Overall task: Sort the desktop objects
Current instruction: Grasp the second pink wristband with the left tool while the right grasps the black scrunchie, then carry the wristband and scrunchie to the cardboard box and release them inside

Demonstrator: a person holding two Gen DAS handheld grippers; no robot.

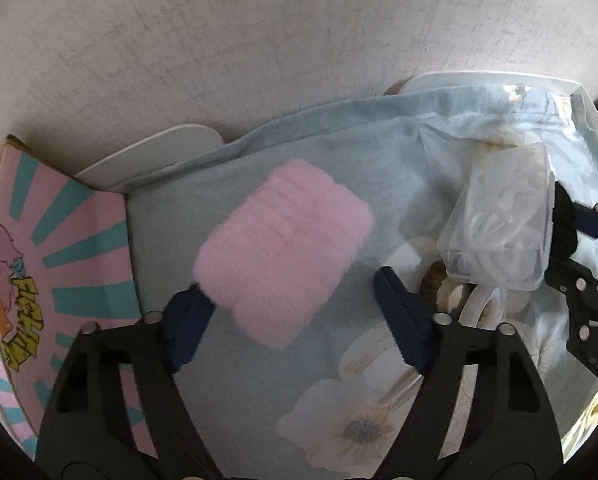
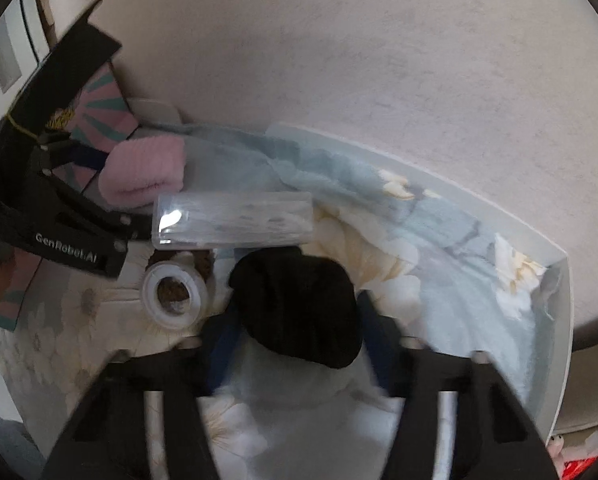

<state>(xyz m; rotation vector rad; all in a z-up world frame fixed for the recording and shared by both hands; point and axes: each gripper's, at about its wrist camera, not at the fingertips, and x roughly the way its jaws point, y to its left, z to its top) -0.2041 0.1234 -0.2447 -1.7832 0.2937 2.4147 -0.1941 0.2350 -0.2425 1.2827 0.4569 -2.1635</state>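
In the left wrist view my left gripper [image 1: 295,312] is open, its blue pads wide apart. A fluffy pink rolled cloth [image 1: 283,252] lies between and just beyond them, touching the left pad [image 1: 189,326], on the pale blue floral sheet. In the right wrist view my right gripper [image 2: 295,344] has its blue pads on either side of a black bundle of cloth [image 2: 299,308]; the view is blurred and contact is unclear. A clear plastic box [image 2: 233,220] lies just beyond it, and shows in the left wrist view [image 1: 499,224]. The pink cloth [image 2: 145,178] lies at the left.
A pink and teal printed box [image 1: 59,264] stands at the left. A roll of clear tape [image 2: 175,294] lies left of the black bundle. A white tray rim [image 2: 561,320] borders the sheet at the right. A wall is close behind.
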